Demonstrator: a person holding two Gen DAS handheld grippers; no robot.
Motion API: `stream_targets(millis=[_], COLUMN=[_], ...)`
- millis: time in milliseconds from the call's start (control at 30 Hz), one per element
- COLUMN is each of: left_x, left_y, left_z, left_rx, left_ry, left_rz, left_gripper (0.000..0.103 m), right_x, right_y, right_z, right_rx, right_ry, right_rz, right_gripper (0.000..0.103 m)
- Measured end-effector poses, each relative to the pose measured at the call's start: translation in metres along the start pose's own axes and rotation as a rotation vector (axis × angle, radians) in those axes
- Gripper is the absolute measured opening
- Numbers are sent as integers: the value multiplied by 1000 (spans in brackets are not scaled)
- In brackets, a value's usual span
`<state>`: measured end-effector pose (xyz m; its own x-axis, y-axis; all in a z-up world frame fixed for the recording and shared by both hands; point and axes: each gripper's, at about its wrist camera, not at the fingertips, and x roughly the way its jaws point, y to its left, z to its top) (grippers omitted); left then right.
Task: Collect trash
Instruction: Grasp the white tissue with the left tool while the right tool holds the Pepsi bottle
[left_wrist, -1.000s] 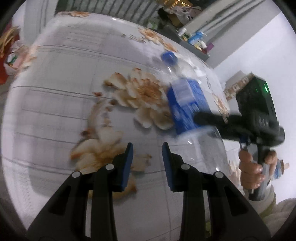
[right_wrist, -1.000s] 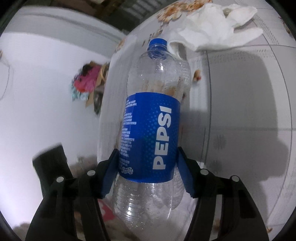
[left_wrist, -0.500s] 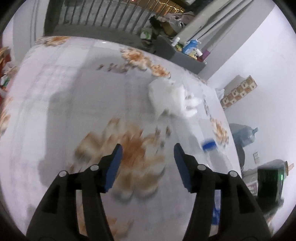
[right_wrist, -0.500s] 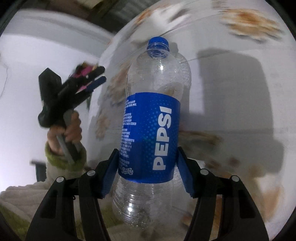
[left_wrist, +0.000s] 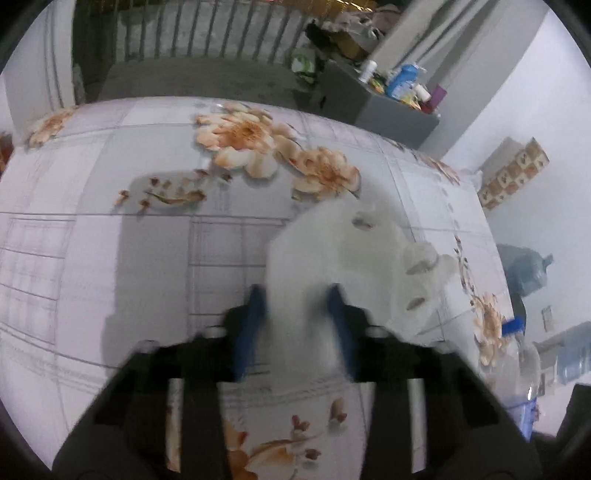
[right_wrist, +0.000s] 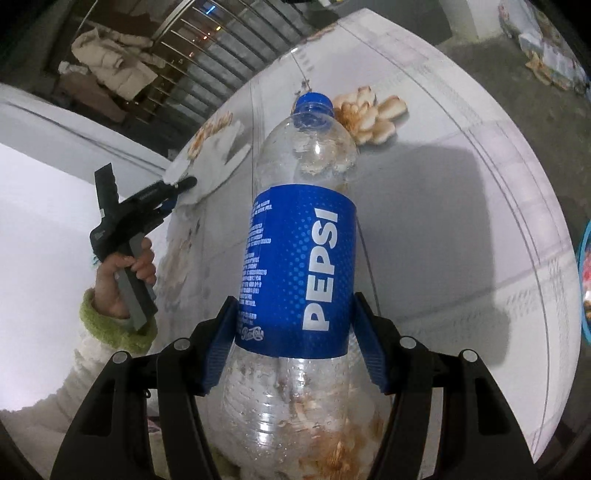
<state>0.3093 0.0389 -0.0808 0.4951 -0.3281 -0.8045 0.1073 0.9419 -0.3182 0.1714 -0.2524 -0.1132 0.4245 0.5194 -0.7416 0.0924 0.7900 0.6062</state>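
Seemingly empty Pepsi bottle (right_wrist: 295, 258) in right hand-held gripper (right_wrist: 295, 343)

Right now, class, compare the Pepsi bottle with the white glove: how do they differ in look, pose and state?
The Pepsi bottle is clear, rigid plastic with a blue label; the white glove is soft, limp cloth. The bottle is lifted off the table; the glove lies flat on it. The right gripper clamps the bottle; the left gripper has just been closing around the glove's edge. Both are trash.

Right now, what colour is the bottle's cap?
Blue. The cap of the bottle shows best in the right wrist view.
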Motion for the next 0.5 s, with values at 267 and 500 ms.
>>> stream_targets(millis=[267,500], left_x=[-45,-102], left_y=[-17,-12], left_z=[-53,-149], left_rx=[98,33], left_ry=[24,93], left_rz=[-29,-103], left_gripper=[7,12], right_x=[-13,-16], right_y=[0,13], right_z=[-7,-28], right_rx=[-66,-103], right_ry=[8,64], right_rz=[-42,-48], right_gripper=[60,60])
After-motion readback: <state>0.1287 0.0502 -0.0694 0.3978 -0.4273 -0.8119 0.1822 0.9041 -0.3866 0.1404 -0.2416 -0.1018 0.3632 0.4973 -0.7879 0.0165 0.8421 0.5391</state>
